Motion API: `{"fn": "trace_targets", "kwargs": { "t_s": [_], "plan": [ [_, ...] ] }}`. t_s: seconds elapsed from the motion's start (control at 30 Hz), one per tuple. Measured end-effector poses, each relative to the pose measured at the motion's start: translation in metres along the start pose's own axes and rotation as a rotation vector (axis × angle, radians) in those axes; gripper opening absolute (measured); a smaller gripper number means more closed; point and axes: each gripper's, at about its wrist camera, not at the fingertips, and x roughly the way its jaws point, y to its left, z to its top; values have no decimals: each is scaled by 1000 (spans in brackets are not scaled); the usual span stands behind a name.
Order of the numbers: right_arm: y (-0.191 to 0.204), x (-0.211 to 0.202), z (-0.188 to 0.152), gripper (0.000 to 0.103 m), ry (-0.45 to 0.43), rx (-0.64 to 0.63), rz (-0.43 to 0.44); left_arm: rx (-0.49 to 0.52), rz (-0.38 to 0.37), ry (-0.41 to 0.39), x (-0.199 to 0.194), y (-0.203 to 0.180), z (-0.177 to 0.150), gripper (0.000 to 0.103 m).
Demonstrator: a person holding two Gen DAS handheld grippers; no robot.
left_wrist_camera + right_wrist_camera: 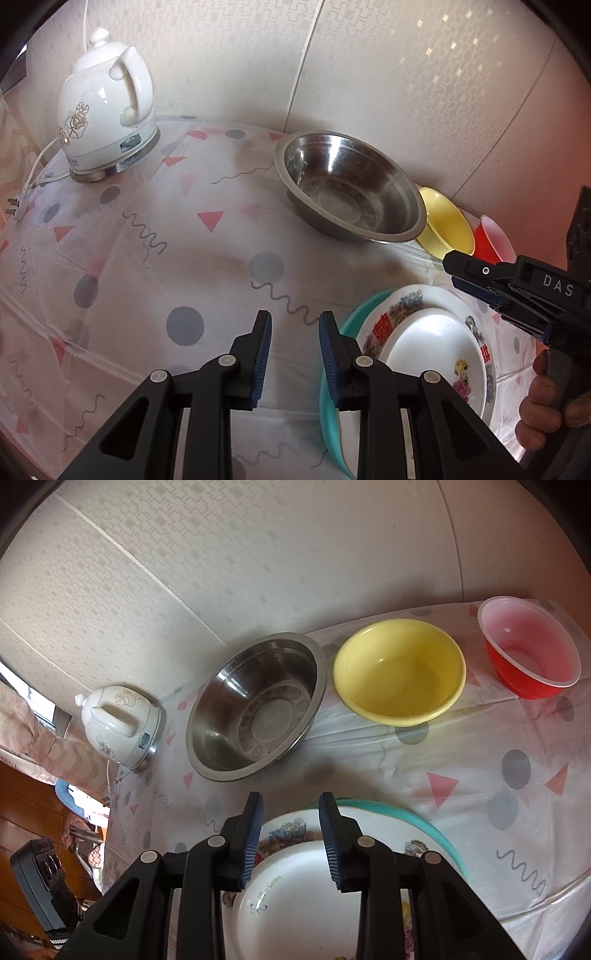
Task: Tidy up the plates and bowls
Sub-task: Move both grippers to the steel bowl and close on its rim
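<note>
Three plates are stacked on the patterned tablecloth: a small white plate (pixel 436 350) (pixel 295 893) on a floral plate (pixel 399 306) (pixel 376 827) on a teal plate (pixel 330 428) (pixel 424 823). Behind them, along the wall, stand a steel bowl (pixel 351 184) (pixel 258 705), a yellow bowl (pixel 447 221) (pixel 399 672) and a red bowl (pixel 495 240) (pixel 528 646), all empty. My left gripper (pixel 295 317) hangs open over bare cloth just left of the stack. My right gripper (pixel 291 801) (pixel 451 271) is open above the stack's far rim, holding nothing.
A white electric kettle (pixel 107 107) (pixel 118 723) stands at the table's far left, its cord and plug (pixel 16 208) trailing to the edge. The wall runs close behind the bowls. A hand (pixel 546 398) grips the right gripper's handle.
</note>
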Motion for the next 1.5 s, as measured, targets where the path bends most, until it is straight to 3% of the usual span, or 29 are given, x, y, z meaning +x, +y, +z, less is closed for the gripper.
{"fn": "trace_targets", "kwargs": {
  "t_s": [0.27,0.6,0.73,0.77,1.1,1.5],
  "plan": [
    [-4,33,25,32,19,78,-23,-22,-23,-46,10,9,42,34],
    [-4,55,40,32,18,101,-23,-56,-53,-18,45,10,83,34],
    [-5,63,43,28,16,92,-40,-39,-38,4,66,8,91,33],
    [-4,66,43,23,21,83,-48,-33,-46,8,69,6,92,26],
    [11,67,31,20,42,-8,-40,-26,-18,-33,54,9,75,23],
    [62,60,-5,21,105,-136,36,-124,42,-97,-9,56,28,24]
  ]
}}
